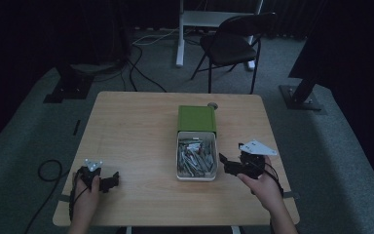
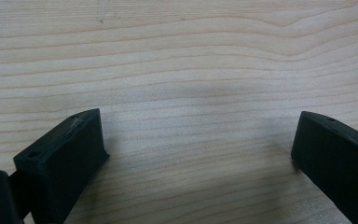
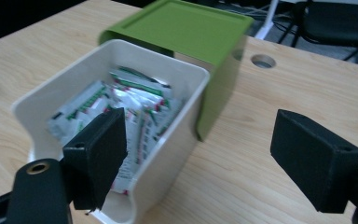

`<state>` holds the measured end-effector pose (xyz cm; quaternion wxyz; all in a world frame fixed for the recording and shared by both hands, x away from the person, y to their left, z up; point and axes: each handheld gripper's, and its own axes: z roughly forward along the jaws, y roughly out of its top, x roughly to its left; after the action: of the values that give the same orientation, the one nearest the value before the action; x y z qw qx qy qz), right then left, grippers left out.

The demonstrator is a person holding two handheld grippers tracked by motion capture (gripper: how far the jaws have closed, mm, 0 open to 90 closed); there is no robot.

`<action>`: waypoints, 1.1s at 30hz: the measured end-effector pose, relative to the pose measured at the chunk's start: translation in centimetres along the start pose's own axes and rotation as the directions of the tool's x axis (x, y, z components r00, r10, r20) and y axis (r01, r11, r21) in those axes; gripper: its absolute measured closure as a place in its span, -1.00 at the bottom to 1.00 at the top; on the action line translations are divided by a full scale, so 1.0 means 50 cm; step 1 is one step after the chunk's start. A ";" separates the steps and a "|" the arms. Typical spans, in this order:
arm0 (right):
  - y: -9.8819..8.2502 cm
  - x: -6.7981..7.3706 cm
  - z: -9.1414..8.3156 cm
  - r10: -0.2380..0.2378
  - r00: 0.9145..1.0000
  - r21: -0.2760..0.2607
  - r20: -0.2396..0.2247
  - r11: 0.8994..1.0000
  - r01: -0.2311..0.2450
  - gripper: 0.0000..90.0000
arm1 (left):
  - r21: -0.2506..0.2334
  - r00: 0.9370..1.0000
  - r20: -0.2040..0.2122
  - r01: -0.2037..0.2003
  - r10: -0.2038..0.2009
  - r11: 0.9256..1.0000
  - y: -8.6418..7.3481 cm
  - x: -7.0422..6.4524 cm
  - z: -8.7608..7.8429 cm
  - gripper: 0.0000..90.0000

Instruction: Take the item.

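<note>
Packets (image 3: 121,107) fill the white drawer (image 1: 196,176), which is pulled out of its green box (image 1: 197,118) near the middle of the table (image 1: 136,131). Just right of the drawer, the right gripper (image 1: 222,160) hovers with jaws spread and empty. Near the table's left front, the left gripper (image 1: 115,179) rests, jaws wide apart over bare wood.

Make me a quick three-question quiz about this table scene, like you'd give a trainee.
1. True or false: the white drawer is pulled out of the green case.
2. What fills the drawer?
3. Which claw is nearer the drawer: A left claw, B right claw?

Key: 1 true. 2 small packets printed in white, green and red. 3 B; both claws stand open with nothing between their jaws.
</note>
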<state>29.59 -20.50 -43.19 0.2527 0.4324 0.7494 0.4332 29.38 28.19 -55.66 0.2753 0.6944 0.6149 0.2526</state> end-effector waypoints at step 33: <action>-0.018 0.108 0.058 -0.157 0.981 0.034 -0.112 0.986 0.162 0.28 | 0.004 1.000 -0.005 0.004 -0.004 1.000 0.000 -0.001 0.000 -0.93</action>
<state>28.70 -14.78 -45.42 0.2361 0.3518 0.8034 0.4184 29.37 28.13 -55.63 0.2731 0.6931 0.6173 0.2527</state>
